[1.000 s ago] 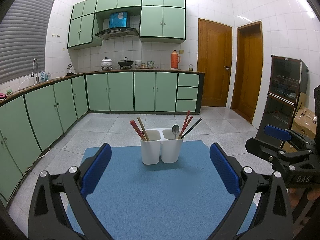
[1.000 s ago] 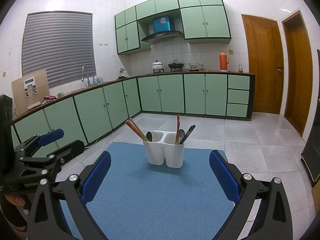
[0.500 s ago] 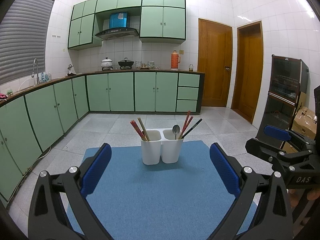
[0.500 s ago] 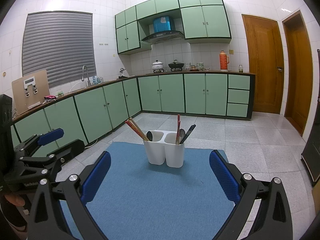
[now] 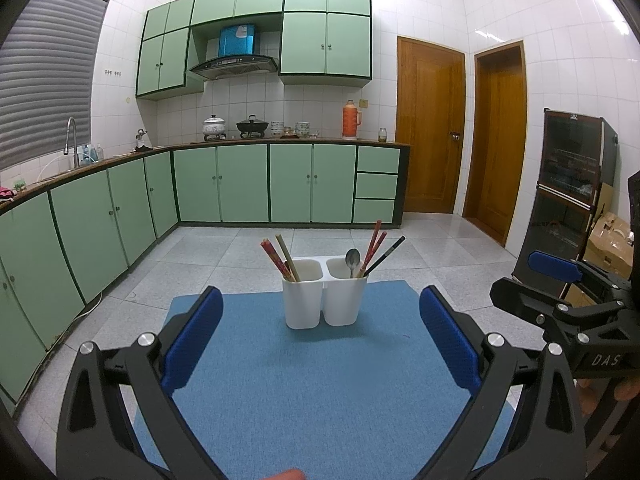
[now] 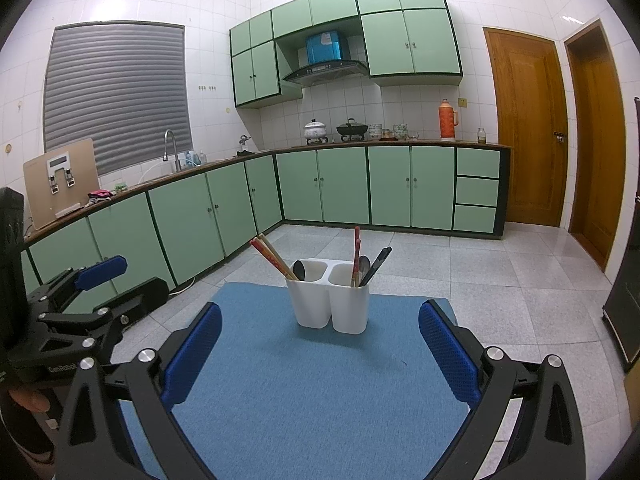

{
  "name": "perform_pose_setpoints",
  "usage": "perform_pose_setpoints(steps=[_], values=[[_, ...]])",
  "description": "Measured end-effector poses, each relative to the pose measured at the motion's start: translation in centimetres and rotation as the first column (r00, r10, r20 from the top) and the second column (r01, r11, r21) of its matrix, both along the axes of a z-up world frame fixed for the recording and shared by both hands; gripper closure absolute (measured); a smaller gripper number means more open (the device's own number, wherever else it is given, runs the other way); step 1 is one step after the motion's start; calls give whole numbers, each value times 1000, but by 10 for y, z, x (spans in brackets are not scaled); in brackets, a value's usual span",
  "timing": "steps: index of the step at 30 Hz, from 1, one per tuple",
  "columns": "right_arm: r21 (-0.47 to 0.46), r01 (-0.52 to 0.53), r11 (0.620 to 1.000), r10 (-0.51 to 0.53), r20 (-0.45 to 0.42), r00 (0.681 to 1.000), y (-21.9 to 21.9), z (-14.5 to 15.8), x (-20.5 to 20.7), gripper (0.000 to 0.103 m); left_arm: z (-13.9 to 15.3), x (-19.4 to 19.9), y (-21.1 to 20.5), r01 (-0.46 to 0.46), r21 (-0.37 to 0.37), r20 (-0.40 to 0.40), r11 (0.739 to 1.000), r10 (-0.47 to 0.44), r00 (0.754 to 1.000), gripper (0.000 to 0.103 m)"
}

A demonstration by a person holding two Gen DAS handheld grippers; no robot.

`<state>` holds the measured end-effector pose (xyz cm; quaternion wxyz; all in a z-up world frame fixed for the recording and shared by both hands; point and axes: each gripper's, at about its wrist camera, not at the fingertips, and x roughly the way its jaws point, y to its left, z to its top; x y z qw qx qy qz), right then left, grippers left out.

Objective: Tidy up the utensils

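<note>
A white two-compartment utensil holder (image 5: pixel 323 298) stands near the far edge of a blue mat (image 5: pixel 320 380); it also shows in the right wrist view (image 6: pixel 330 300). Its left compartment holds red and tan chopsticks (image 5: pixel 280 258) and, in the right wrist view, a dark spoon (image 6: pixel 299 270). Its right compartment holds a metal spoon (image 5: pixel 353 260), red chopsticks (image 5: pixel 374 246) and a black chopstick (image 5: pixel 386 254). My left gripper (image 5: pixel 320 340) is open and empty, well short of the holder. My right gripper (image 6: pixel 320 344) is open and empty too, equally short of it.
The mat covers a small table with tiled floor (image 5: pixel 240 252) around it. Green base cabinets (image 5: pixel 264 184) line the far and left walls. A dark glass-door cabinet (image 5: pixel 572 192) and cardboard boxes (image 5: pixel 608 236) stand at the right.
</note>
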<state>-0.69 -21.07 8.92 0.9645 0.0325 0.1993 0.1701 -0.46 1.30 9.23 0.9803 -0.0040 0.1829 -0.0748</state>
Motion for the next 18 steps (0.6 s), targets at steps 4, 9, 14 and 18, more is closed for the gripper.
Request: perform_pose_setpoints(steps=[4,9,14,18], values=[[0,0,1000,0,0,1000,1,-1,0,6,0,0,1,-2,-1,0,1000,2,1000,7],[-1,0,1000,0,-1,1000,1,-1,0,6,-2,-1,3,-8,-2,-1,1000,8,1000,8],[-4,1,1000,-1,0,1000,3,-3,-1,6,-1,-2,6,-14,-7,-3,1000,14,1000,8],[-6,1,1000,-1,-2,1000,6,-7,-2,6,-1,-2,5,-15,-6,-3,1000,15,1000,8]])
